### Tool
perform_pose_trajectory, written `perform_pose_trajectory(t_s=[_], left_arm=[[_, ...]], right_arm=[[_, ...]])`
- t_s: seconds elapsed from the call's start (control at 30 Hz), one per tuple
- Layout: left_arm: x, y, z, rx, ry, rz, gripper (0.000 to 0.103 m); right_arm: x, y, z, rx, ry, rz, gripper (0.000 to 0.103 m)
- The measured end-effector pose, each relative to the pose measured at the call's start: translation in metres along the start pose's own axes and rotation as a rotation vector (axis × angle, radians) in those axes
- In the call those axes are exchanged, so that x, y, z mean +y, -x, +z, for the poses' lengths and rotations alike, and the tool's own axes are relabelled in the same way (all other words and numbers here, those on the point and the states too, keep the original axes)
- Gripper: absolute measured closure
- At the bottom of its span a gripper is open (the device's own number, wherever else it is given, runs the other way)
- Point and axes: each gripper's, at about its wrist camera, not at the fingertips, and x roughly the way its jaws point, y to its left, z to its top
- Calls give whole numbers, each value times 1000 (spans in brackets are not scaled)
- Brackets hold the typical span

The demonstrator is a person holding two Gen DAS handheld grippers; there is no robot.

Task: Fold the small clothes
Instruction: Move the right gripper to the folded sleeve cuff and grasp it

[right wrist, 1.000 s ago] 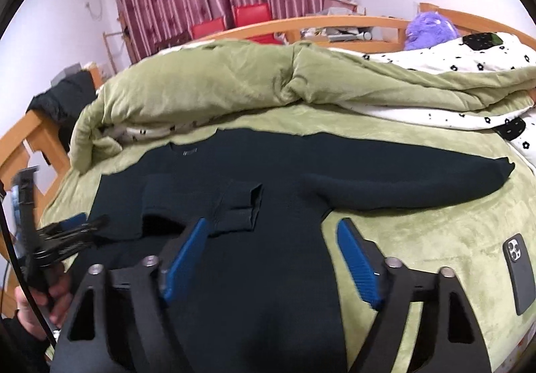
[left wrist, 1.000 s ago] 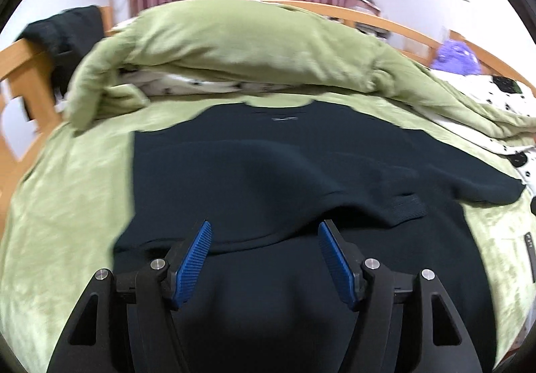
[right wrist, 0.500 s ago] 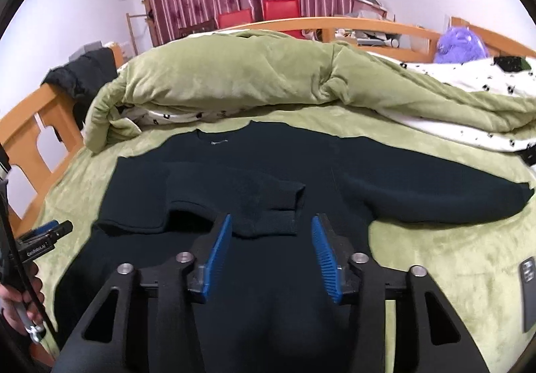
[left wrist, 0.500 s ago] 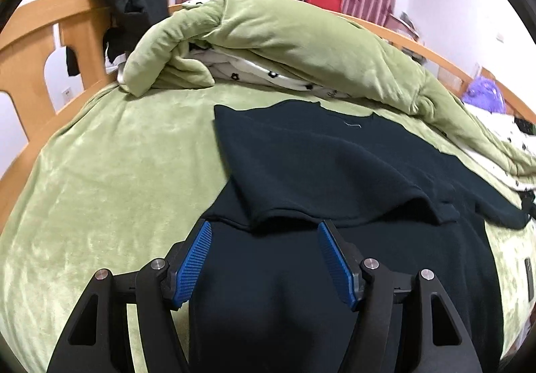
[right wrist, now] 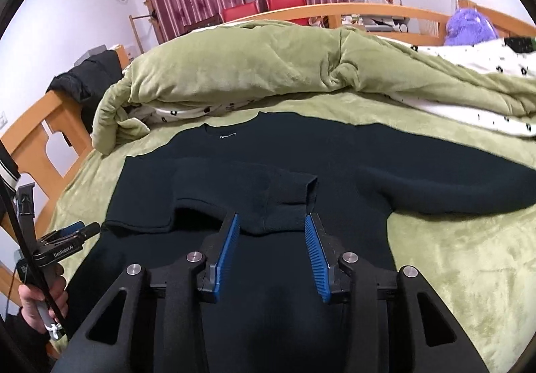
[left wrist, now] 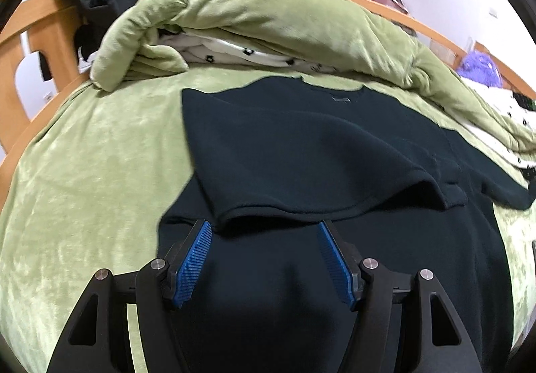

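Both pairs of jaws stand apart and pinch nothing, as far as we can see. On our left gripper (left wrist: pixel 264 259) the blue pads are spread wide, and only the flat body of the dark sweater (left wrist: pixel 335 155) shows between them; whether the tips brush the cloth we cannot tell. On our right gripper (right wrist: pixel 272 252) the gap is narrower, and the pads sit on either side of the cuff (right wrist: pixel 294 202) of the folded-in sleeve without visibly pressing on it.

We find the sweater spread on the green bedcover (left wrist: pixel 83 172), its neck toward the rolled green quilt (right wrist: pixel 234 71). One sleeve already lies across the chest; the other sleeve (right wrist: pixel 452 185) reaches out flat over the bedcover on the right.

From here we see a few risks. Should the right jaws close where they are, they may catch only the cuff and drag the folded sleeve out of place, undoing that fold. The plush bedcover is soft and could bunch up with the sweater if we pinch too deep, so we might lift both together. The folded sleeve's edge stands slightly raised near the left gripper, and a careless sweep there could flip it back. A phone (left wrist: pixel 534 255) lies at the bedcover's right edge, where the outstretched sleeve could nudge it when swung over.
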Motion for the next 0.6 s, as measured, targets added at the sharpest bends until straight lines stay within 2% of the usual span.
perform_pose_trajectory(t_s=[0.13, 0.33, 0.47, 0.6], left_arm=[[-6, -6, -2, 11, -15, 12, 39], [-1, -23, 5, 43, 46, 17, 39], [3, -36, 3, 50, 38, 60, 39], [7, -47, -1, 68, 27, 94, 39]], right_arm=[[2, -17, 11, 34, 18, -11, 55], [0, -46, 35, 47, 34, -31, 55], [-10, -63, 34, 44, 13, -36, 55], [-31, -92, 18, 70, -11, -72, 55]])
